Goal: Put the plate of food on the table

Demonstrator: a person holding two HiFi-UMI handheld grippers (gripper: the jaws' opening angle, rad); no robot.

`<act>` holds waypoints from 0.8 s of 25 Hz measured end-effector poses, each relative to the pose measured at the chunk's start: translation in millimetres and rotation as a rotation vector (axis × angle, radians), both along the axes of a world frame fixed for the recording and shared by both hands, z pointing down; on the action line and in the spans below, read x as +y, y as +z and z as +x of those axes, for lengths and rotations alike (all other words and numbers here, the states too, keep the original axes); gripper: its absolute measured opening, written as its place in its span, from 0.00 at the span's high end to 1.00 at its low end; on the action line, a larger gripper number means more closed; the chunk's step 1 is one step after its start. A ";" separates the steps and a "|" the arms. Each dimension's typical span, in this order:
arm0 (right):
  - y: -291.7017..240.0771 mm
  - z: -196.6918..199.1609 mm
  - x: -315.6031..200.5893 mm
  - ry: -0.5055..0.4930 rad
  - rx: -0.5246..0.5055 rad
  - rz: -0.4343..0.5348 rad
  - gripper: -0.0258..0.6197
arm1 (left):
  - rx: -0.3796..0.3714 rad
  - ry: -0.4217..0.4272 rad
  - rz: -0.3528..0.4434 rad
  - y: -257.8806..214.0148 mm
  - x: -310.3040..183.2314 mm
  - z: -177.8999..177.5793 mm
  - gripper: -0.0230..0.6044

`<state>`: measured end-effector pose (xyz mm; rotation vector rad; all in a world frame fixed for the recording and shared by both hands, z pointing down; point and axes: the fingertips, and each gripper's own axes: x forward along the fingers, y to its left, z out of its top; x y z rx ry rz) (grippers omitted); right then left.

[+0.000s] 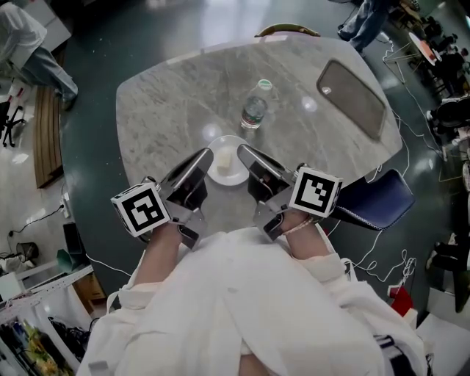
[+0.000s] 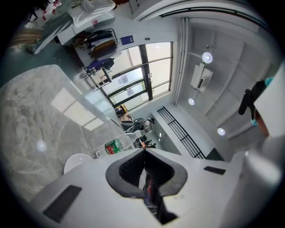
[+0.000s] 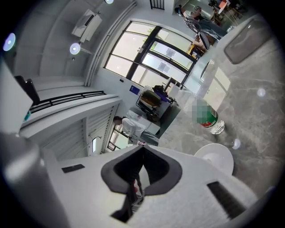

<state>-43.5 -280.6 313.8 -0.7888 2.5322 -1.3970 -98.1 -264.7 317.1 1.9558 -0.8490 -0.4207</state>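
Note:
A small white plate (image 1: 229, 172) carrying a pale piece of food (image 1: 225, 160) rests on the marble table (image 1: 169, 110), close to its near edge. My left gripper (image 1: 205, 155) is at the plate's left rim and my right gripper (image 1: 243, 150) at its right rim, both pointing away from me. Whether they touch the plate cannot be told. Each has its jaws pressed together with nothing between them. The left gripper view shows the plate (image 2: 75, 161) low at the left of the shut gripper (image 2: 143, 150). The right gripper view shows the plate (image 3: 217, 157) at the right of the shut gripper (image 3: 142, 148).
A clear water bottle (image 1: 255, 109) stands just beyond the plate; it is also seen as bottle (image 2: 115, 145) and bottle (image 3: 208, 118). A grey oblong tray (image 1: 352, 97) lies at the table's right. A blue chair (image 1: 376, 200) stands at the right edge. People stand at the far left (image 1: 29, 45) and far right (image 1: 365, 22).

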 end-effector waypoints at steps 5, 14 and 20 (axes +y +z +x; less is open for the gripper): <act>3.7 0.4 0.9 -0.010 0.015 -0.004 0.96 | -0.045 0.004 0.007 2.5 -0.9 1.2 0.94; 10.0 -1.5 4.7 -0.037 0.038 -0.017 0.96 | -0.001 0.010 -0.020 5.3 1.0 5.2 0.94; 10.4 -0.8 8.8 -0.042 0.033 -0.022 0.96 | -0.004 0.013 -0.030 8.0 3.9 6.8 0.94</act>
